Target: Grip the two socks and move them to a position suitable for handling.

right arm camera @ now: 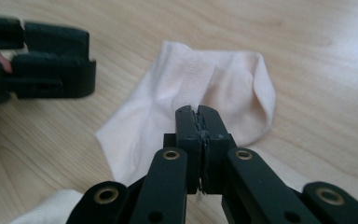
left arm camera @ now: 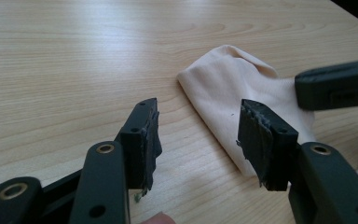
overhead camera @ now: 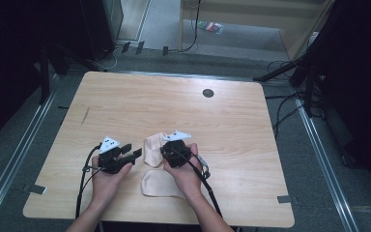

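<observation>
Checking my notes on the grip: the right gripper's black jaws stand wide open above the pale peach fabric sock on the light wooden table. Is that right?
Not quite. The right gripper is shut, its jaws pressed together with the pale peach fabric sock lying just beyond them on the light wooden table; whether fabric is pinched is unclear. The right gripper view shows this.

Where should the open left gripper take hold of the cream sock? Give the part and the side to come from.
Take the sock at its raised, rounded end fold nearest the left gripper. Come in low along the table from the gripper's own side, one jaw on each side of the fold. That end humps up off the wood, while the right gripper is shut at the sock's other part.
</observation>
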### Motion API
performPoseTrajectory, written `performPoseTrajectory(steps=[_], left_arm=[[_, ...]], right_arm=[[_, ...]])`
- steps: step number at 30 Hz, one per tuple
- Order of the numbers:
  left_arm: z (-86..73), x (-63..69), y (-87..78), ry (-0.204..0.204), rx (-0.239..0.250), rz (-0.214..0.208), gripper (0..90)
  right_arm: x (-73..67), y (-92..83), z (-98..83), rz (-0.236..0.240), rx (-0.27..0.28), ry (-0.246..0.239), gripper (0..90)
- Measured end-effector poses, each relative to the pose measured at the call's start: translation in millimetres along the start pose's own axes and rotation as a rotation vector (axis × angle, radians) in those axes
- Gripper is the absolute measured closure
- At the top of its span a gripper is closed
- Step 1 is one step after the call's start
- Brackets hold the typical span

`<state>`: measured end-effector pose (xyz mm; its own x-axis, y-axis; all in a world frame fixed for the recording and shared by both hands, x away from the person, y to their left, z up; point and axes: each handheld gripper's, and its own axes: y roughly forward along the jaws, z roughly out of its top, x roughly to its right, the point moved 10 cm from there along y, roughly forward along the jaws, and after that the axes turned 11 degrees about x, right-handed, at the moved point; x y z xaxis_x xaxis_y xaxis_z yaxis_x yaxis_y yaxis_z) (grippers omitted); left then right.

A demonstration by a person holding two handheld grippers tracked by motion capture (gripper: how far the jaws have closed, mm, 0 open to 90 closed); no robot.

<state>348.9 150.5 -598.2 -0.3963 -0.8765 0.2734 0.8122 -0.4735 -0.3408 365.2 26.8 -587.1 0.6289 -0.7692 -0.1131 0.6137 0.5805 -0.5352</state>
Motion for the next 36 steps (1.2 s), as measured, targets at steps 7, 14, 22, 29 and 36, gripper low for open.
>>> performPoseTrajectory(steps=[7, 14, 22, 29, 36], left_arm=[[0.8, 12.1, 1.7, -0.008, -0.011, -0.054, 48.4], [-2.0, 16.1, 5.7, 0.0, -0.026, -0.064, 47.5], [-5.3, 21.8, 10.5, 0.014, -0.049, -0.078, 47.5], [-4.7, 27.2, 16.2, 0.027, -0.063, -0.085, 47.1], [-5.2, 36.3, 25.6, 0.041, -0.074, -0.101, 45.9]], right_arm=[[2.2, -14.6, 29.3, 0.013, 0.055, 0.006, 89.3], [0.2, -21.2, 43.3, 0.017, 0.081, -0.002, 89.3], [-3.7, -25.1, 52.4, 0.019, 0.096, -0.012, 89.3], [-10.1, -30.6, 64.8, 0.032, 0.123, -0.023, 89.2], [-13.5, -35.5, 72.0, 0.038, 0.137, -0.023, 89.2]])
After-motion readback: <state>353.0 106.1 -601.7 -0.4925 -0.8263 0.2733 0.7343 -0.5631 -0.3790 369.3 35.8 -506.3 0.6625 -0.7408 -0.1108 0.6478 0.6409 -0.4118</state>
